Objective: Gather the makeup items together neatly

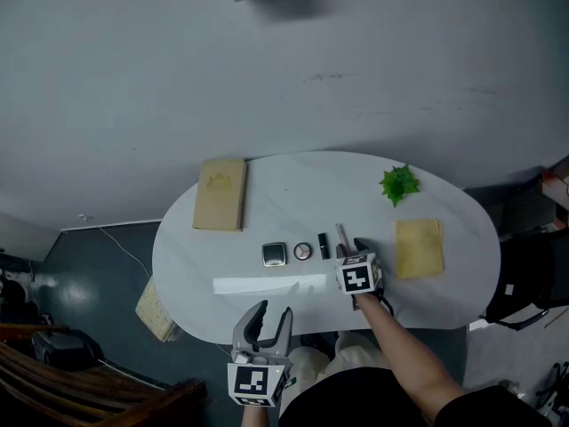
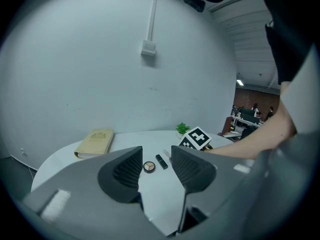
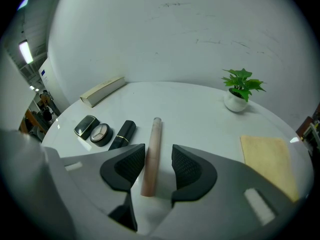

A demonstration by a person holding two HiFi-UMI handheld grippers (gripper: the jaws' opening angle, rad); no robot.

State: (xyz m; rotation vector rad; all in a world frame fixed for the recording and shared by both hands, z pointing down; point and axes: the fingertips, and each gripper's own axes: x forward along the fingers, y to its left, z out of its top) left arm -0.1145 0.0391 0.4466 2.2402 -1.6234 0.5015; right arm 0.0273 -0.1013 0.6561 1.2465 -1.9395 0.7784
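Observation:
Four makeup items lie in a row on the white oval table (image 1: 178,265): a square dark compact (image 1: 275,254), a round compact (image 1: 303,252), a black lipstick (image 1: 324,245) and a pinkish tube (image 1: 341,236). My right gripper (image 1: 348,247) is down at the tube's near end. In the right gripper view the tube (image 3: 155,134) lies flat between the jaws of the right gripper (image 3: 157,156), whose pads stand a little apart from it. The lipstick (image 3: 123,133) lies just left of the tube. My left gripper (image 1: 272,311) hovers open at the table's front edge with nothing in it.
A tan book (image 1: 220,194) lies at the table's back left. A small potted plant (image 1: 399,184) stands at the back right, with a yellow mat (image 1: 418,247) in front of it, close to my right gripper. A dark chair (image 1: 80,390) stands on the floor at the lower left.

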